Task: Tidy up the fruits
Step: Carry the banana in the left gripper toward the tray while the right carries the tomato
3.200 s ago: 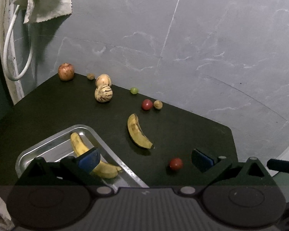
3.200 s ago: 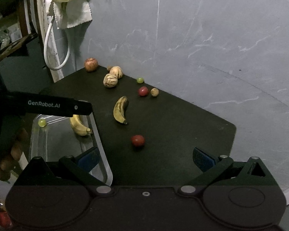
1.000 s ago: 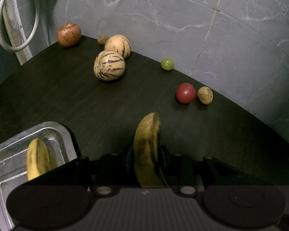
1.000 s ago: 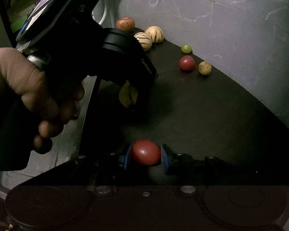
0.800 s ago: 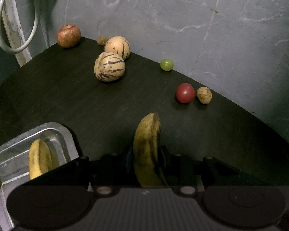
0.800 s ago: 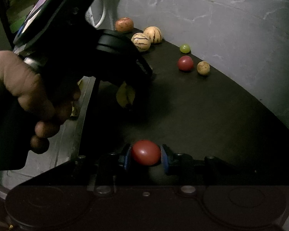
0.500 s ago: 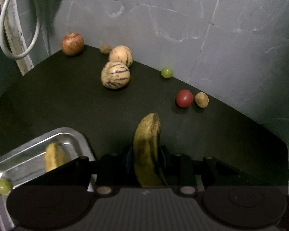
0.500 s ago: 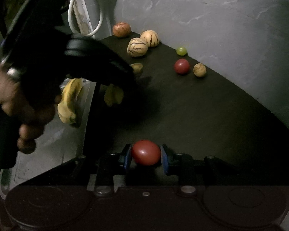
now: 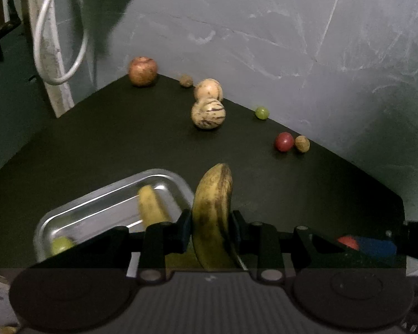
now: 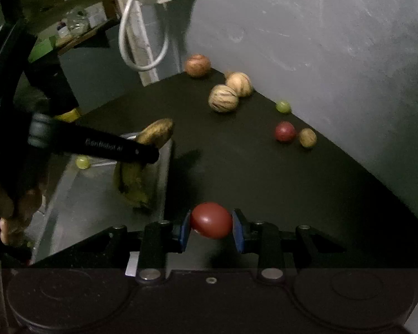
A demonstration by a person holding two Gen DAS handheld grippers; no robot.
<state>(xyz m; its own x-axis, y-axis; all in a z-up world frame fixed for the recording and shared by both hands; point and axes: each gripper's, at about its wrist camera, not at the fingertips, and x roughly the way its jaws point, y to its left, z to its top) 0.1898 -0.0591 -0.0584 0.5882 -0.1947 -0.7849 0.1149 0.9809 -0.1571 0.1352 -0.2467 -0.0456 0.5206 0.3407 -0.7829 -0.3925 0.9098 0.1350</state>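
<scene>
My left gripper (image 9: 212, 229) is shut on a spotted brown banana (image 9: 213, 208) and holds it above the right edge of the metal tray (image 9: 103, 194). The tray holds a yellow banana (image 9: 150, 206) and a green grape (image 9: 60, 243). My right gripper (image 10: 211, 229) is shut on a red tomato (image 10: 211, 220), lifted over the dark table beside the tray (image 10: 97, 208). In the right wrist view the left gripper (image 10: 136, 150) carries the banana (image 10: 156, 132) over the tray.
On the dark table (image 9: 125, 144) lie an apple (image 9: 142, 71), two striped melons (image 9: 208, 112), a green grape (image 9: 262, 112), a red tomato (image 9: 284, 141) and two brown nuts (image 9: 301, 144). A grey wall stands behind. A white cable (image 9: 55, 41) hangs at the left.
Both grippers have lifted and pulled back with their fruit. My left gripper has carried the brown banana leftward over the tray's edge. The right keeps hold of the tomato.
</scene>
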